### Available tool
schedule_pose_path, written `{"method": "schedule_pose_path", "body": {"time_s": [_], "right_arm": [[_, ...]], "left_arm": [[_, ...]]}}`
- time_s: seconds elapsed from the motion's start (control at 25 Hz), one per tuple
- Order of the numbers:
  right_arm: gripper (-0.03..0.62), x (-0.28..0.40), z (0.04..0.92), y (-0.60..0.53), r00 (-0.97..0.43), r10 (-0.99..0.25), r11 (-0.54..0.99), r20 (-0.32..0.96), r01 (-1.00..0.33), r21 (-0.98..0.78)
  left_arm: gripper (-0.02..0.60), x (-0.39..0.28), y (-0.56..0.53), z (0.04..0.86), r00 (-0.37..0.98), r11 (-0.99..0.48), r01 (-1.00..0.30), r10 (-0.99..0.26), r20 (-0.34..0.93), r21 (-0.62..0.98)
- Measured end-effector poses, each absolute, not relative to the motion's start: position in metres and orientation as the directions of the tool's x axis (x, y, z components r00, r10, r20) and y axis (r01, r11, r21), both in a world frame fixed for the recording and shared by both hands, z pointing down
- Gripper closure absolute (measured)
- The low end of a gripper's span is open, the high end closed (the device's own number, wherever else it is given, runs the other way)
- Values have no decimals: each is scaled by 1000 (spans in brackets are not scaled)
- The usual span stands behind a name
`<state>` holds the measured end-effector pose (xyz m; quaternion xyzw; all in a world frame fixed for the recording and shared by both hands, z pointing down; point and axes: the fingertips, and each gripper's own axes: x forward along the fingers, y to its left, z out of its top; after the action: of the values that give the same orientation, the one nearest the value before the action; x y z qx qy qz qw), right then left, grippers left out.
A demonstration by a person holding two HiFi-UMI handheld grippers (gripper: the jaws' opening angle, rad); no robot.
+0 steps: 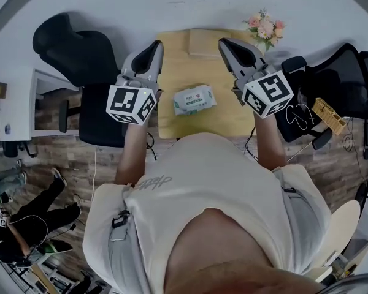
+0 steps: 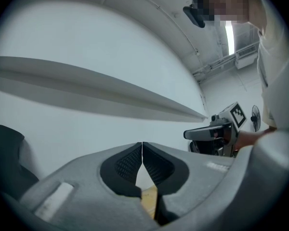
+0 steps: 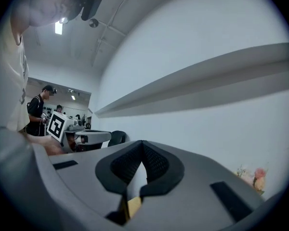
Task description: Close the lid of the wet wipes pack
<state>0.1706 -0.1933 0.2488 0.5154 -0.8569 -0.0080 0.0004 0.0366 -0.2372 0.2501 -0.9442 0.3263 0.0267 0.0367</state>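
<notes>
A white and green wet wipes pack (image 1: 194, 99) lies flat in the middle of a small wooden table (image 1: 172, 120) in the head view. My left gripper (image 1: 157, 45) is held up left of the pack, its jaws shut with nothing between them. My right gripper (image 1: 224, 43) is raised on the pack's right, also shut and empty. Both point away from me toward the white wall. In the left gripper view the closed jaw tips (image 2: 142, 143) meet against the wall; the right gripper view shows its tips (image 3: 142, 142) touching too. The pack's lid is too small to judge.
A black office chair (image 1: 80, 51) stands left of the table and another black chair (image 1: 337, 78) on the right. A pink flower bunch (image 1: 265, 28) sits at the table's far right corner. A cardboard piece (image 1: 203, 41) lies at the far edge. A person sits on the floor at lower left (image 1: 24, 225).
</notes>
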Motion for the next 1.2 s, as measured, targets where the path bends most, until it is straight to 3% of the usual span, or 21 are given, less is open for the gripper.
{"method": "schedule_pose_path", "body": {"time_s": [1.2], "right_arm": [[592, 153, 272, -187, -476, -879, 477, 45, -879, 23]], "left_arm": [[565, 24, -226, 284, 782, -782, -623, -623, -4, -4]]}}
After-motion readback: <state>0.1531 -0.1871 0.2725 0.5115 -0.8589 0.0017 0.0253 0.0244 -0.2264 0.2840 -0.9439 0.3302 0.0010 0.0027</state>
